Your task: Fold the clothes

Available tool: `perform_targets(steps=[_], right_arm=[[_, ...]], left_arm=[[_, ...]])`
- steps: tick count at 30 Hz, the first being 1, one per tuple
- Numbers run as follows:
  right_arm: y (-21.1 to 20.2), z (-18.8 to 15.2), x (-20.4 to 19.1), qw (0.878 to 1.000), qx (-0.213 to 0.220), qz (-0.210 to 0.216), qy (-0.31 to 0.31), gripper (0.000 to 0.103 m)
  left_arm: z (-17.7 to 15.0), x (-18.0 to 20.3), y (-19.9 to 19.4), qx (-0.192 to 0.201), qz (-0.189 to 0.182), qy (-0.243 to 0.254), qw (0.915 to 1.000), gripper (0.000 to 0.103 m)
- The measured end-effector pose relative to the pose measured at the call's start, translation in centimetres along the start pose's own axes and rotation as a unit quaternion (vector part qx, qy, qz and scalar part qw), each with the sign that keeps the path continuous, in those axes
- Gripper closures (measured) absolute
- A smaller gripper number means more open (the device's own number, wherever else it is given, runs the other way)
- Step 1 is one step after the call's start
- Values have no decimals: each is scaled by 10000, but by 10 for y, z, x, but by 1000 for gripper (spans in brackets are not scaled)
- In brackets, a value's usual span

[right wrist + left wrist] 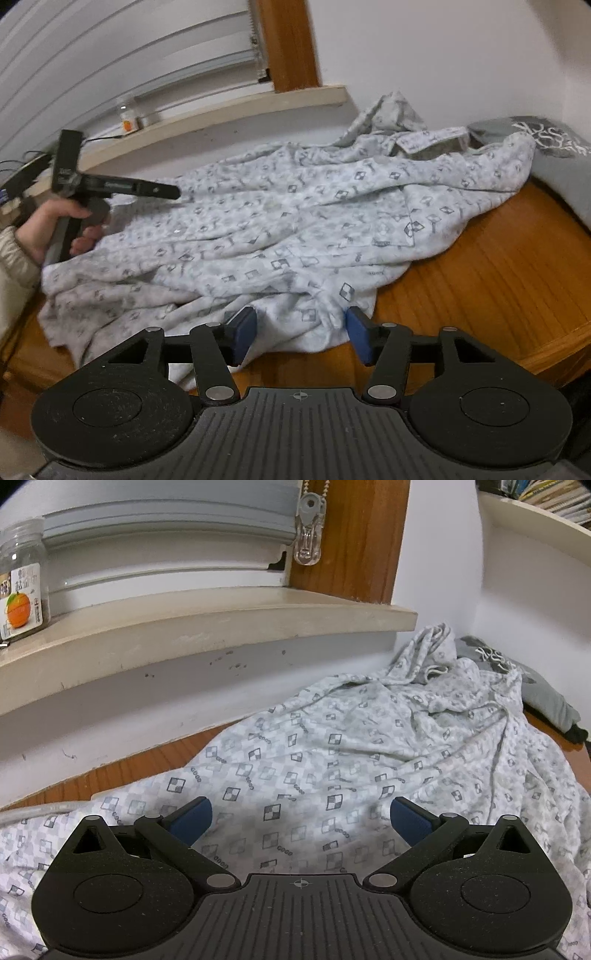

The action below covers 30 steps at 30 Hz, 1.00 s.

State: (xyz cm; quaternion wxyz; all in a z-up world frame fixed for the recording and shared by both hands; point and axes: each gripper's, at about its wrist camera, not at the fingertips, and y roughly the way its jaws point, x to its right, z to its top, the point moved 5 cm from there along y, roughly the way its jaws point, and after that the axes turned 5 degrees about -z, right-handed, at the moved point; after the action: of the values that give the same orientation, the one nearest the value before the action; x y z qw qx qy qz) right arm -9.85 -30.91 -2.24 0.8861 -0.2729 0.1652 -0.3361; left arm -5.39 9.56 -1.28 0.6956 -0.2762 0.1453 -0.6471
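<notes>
Pale checked cotton, a patterned garment [280, 236], lies spread and rumpled over the wooden bench [491, 266], its collar end bunched toward the far corner by the wall and its near hem hanging close to the front edge. A grey garment [546, 147] sits at the far right corner, partly under it.

This looks like the laying-out step, before any fold is made: the cloth is roughly flat but creased, with ridges running along its length.

The right gripper [301, 334] stands about half open at the near hem, a fold of cloth lying between its blue pads [245, 332]; the pads do not appear to press on it, so nothing is held. From this view I cannot tell whether the left pad brushes the fabric.

The left gripper [301, 818] is spread wide, hovering over the garment near the left end of the bench with cloth beneath it and nothing pinched. In the right wrist view a hand [55, 229] grips its handle.

Next, I judge, each gripper must close on an edge of the cloth, the right on the near hem, then draw it taut to smooth the ridges before folding one side over. Pinching a single layer, not a bunched fold, will matter.
</notes>
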Motion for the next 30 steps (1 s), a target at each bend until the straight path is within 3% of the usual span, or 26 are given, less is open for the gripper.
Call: perform_targets(steps=[1, 3, 4, 5, 7, 11, 16, 19, 23, 24, 30], right_arm=[[3, 1, 0, 10000, 44, -47, 24, 50], [9, 4, 0, 9997, 130, -210, -11, 62], [11, 5, 2, 9996, 152, -250, -45, 84], [13, 6, 3, 9995, 158, -250, -84, 89], [12, 8, 8, 9991, 159, -328, -208, 93], [-13, 28, 22, 9928, 410, -988, -539, 97], [-62, 68, 49, 9714, 708, -1933, -1183, 98], [-87, 94, 53, 9379, 900, -2703, -1979, 99], [-103, 115, 55, 8656, 829, -3820, -3128, 103], [-102, 114, 62, 8639, 721, -3867, -3145, 103], [-67, 79, 115, 9338, 43, -2938, -2042, 101]], left_arm=[[0, 0, 0, -9, -5, -6, 10000, 0], [0, 0, 1, -20, -7, -1, 10000, 0], [0, 1, 1, -28, -9, 18, 10000, 0], [0, 1, 1, -37, -10, 37, 10000, 0], [-1, 2, 1, -46, -14, 81, 10000, 0], [-1, 2, 0, -18, -12, 76, 10000, 0], [-1, -1, 0, -12, -48, -17, 10000, 0], [-1, 0, 0, -16, -67, -7, 10000, 0], [0, -1, 1, -29, -95, -4, 10000, 0], [0, -1, 1, -27, -94, -5, 10000, 0], [0, 1, 3, -66, -81, 78, 9999, 0]])
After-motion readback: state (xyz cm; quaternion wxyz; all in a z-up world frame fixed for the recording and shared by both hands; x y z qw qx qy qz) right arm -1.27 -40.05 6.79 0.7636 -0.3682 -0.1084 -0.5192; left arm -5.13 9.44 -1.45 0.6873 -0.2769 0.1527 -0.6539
